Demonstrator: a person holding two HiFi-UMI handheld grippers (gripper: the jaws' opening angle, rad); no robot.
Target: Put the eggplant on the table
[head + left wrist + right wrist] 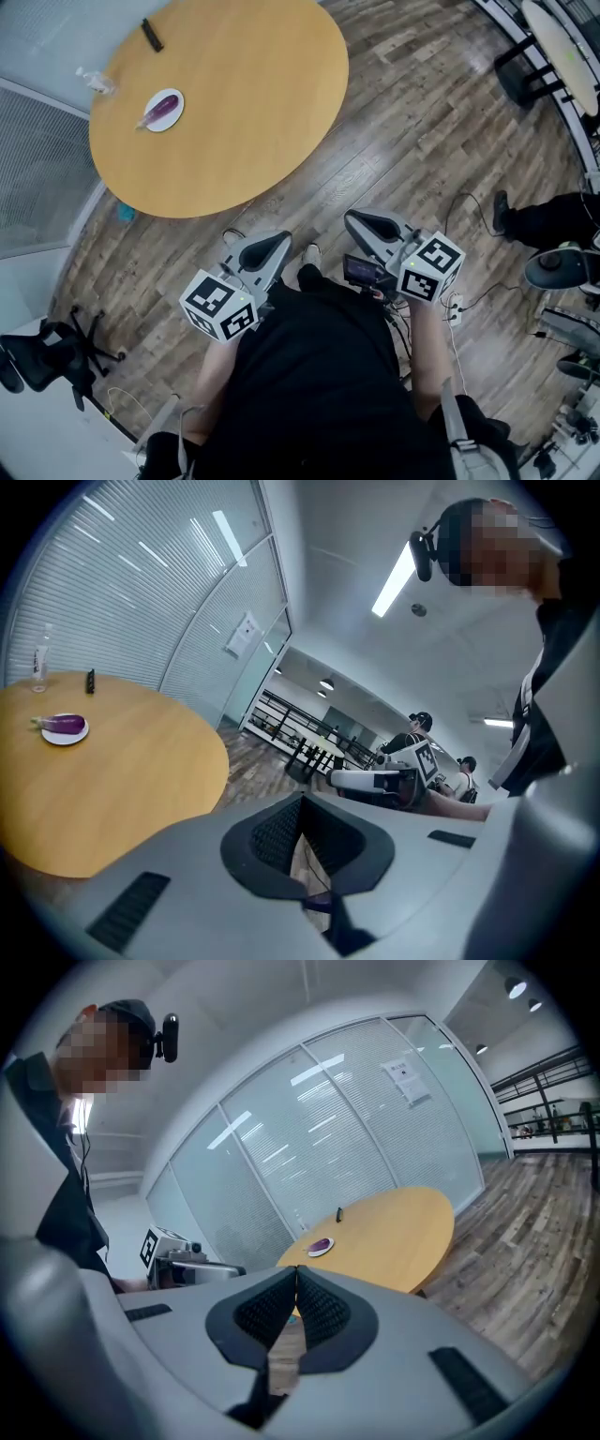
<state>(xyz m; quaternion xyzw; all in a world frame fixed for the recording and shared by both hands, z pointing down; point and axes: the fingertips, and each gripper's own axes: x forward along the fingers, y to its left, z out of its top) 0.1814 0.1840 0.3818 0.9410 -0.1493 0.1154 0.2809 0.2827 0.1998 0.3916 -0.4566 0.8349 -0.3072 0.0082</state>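
Note:
A purple eggplant (161, 107) lies on a small white plate (176, 119) at the far left of a round wooden table (244, 103). It also shows on the table in the left gripper view, eggplant (64, 724), and in the right gripper view, eggplant (322, 1244). My left gripper (285, 235) and right gripper (350, 217) are both held close in front of my body, over the wooden floor, well short of the table. Each is shut with nothing between its jaws, as the left gripper (302, 799) and right gripper (296, 1269) show in their own views.
A black remote-like bar (151, 35) and a clear plastic bottle (97, 82) lie at the table's far edge. A black office chair (37, 356) stands at lower left. A seated person's legs (553, 220) and cables are at the right. Another table (562, 47) is at upper right.

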